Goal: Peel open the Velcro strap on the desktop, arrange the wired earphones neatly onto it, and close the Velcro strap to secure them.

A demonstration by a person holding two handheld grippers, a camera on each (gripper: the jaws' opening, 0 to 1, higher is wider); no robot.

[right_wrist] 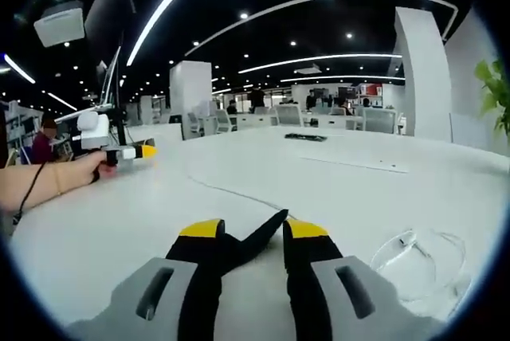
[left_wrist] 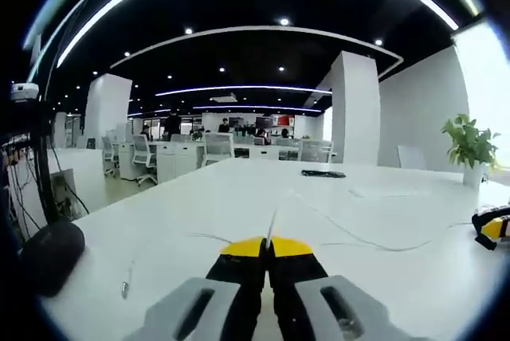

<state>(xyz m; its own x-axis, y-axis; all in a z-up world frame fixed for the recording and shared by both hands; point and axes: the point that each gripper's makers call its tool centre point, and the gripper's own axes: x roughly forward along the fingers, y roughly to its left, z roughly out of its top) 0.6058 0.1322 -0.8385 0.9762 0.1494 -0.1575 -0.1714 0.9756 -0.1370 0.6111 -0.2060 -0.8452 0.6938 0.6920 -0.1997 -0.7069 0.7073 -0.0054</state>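
Black, flat and limp, the Velcro strap (right_wrist: pixel 256 239) hangs pinched in the right tongs (right_wrist: pixel 253 233), one pointed end sticking up toward 1 o'clock above the white surface (right_wrist: pixel 335 190). The left tongs (left_wrist: pixel 267 245) are closed on a thin white cable (left_wrist: pixel 272 225). The wired earphones (right_wrist: pixel 418 253) lie coiled on the surface at 4 o'clock in the right gripper view. Both are light; the cable is slippery and tangle-prone, so I would grip it near the coil's middle.
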